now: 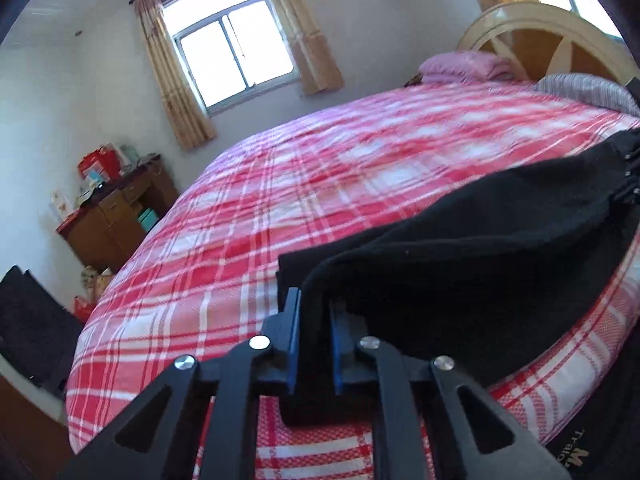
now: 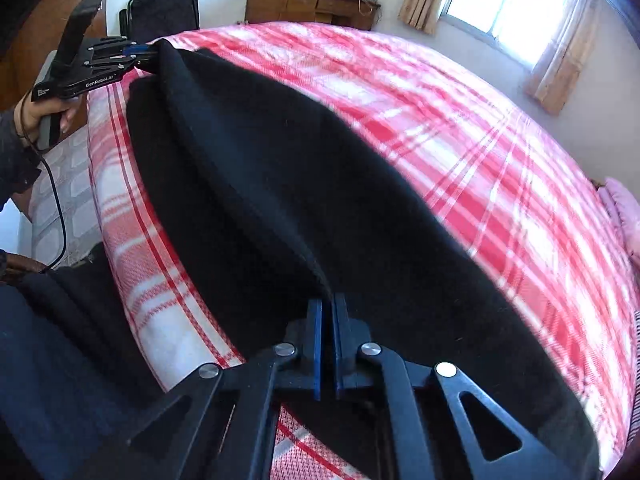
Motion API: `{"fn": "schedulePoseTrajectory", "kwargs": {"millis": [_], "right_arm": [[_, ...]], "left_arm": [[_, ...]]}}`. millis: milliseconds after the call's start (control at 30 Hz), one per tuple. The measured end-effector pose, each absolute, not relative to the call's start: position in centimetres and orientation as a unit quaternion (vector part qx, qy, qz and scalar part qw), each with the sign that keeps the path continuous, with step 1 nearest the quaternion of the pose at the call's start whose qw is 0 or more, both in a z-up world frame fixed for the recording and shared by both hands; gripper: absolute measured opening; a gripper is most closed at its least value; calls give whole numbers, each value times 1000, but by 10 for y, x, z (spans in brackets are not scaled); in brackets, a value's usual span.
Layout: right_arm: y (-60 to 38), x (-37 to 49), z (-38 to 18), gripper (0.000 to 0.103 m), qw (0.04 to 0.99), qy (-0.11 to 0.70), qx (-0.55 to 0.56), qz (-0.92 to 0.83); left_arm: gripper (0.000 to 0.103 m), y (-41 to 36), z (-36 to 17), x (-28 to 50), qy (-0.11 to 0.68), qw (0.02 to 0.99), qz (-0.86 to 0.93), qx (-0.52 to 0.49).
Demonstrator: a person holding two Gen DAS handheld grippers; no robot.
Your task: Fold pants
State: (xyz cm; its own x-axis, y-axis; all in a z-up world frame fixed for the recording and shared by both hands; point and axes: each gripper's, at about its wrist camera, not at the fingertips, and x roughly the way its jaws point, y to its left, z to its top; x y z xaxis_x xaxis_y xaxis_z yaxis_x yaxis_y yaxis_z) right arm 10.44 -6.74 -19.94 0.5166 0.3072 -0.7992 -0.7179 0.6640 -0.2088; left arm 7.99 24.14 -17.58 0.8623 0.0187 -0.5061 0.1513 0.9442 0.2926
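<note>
The left gripper (image 2: 150,56) clamps one end of the black pants (image 2: 300,200) – soft, limp cloth that sags between holds – lying along the near edge of the plaid bed (image 2: 460,120); the right gripper (image 2: 328,304) pinches the other end, so edge grips look best.

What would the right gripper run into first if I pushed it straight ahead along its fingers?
The black pants: the right gripper is already shut on their edge, so it would push into that cloth at once. Beyond lies the plaid bed cover; the left gripper holds the far end, probably off that line.
</note>
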Motion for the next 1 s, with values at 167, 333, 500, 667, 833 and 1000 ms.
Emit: {"fn": "schedulePoseTrajectory", "kwargs": {"millis": [167, 333, 500, 667, 833, 1000], "right_arm": [[-65, 80, -182, 4, 816, 367, -287, 342], [-60, 76, -214, 4, 791, 397, -312, 346], [-68, 85, -209, 3, 793, 412, -265, 361], [-75, 78, -195, 4, 789, 411, -244, 386], [-74, 95, -220, 7, 770, 454, -239, 379], [-96, 97, -202, 55, 787, 445, -219, 366]], "left_arm": [[15, 256, -168, 69, 251, 954, -58, 153], [12, 266, -192, 61, 275, 948, -78, 142], [12, 268, -195, 57, 270, 950, -81, 133], [12, 272, -195, 60, 267, 952, -77, 126], [30, 277, -205, 61, 278, 950, -75, 121], [58, 302, -200, 47, 275, 952, -31, 134]]}}
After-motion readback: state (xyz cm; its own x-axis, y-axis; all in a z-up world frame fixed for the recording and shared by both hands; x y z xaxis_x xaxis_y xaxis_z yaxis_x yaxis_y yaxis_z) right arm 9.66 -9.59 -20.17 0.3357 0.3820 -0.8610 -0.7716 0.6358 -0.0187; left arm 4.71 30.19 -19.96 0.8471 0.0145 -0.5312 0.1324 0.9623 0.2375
